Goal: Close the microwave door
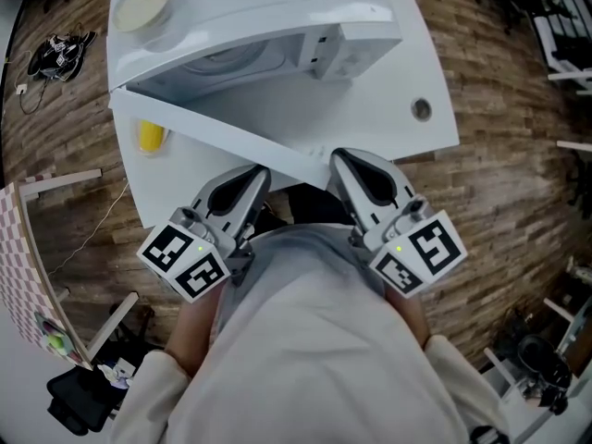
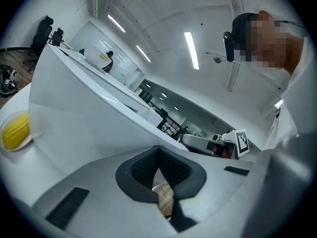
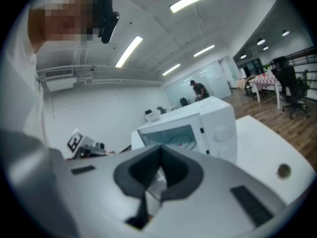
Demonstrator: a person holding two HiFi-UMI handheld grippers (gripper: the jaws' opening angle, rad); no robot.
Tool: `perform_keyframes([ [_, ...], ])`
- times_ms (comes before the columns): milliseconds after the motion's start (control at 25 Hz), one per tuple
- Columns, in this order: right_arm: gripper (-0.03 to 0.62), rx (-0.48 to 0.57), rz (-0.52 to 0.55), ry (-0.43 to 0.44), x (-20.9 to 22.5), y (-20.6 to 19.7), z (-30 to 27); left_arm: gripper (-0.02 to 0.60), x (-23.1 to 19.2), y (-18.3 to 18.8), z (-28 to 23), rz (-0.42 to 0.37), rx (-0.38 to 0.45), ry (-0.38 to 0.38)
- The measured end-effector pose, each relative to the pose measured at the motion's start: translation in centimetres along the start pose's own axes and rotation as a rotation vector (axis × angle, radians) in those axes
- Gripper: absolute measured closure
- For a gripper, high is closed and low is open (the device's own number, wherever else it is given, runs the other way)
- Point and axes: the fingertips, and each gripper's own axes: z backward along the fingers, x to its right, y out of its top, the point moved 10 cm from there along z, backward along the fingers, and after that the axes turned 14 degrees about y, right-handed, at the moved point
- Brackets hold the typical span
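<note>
Microwave door (image 1: 222,129) open toward the person, long edge level; left gripper (image 1: 260,178) and right gripper (image 1: 343,160) closed, empty.

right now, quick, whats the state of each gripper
left gripper: shut, jaws together with nothing held between them.
right gripper: shut, jaws together with nothing held between them.

The head view looks steeply down from overhead onto the table (image 1: 421,72) and microwave (image 1: 277,17). Both claw views sit low by the table's near edge, tilted up toward the ceiling (image 3: 148,68). All 3 share the nearby microwave.
</note>
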Motion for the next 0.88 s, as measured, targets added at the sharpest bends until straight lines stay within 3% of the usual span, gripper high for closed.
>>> perform_keyframes([
  [880, 0.572, 0.022, 0.0, 0.011, 2.8, 1.6, -0.9, 0.566, -0.2, 1.6, -2.3, -0.001, 0.008, 0.009],
])
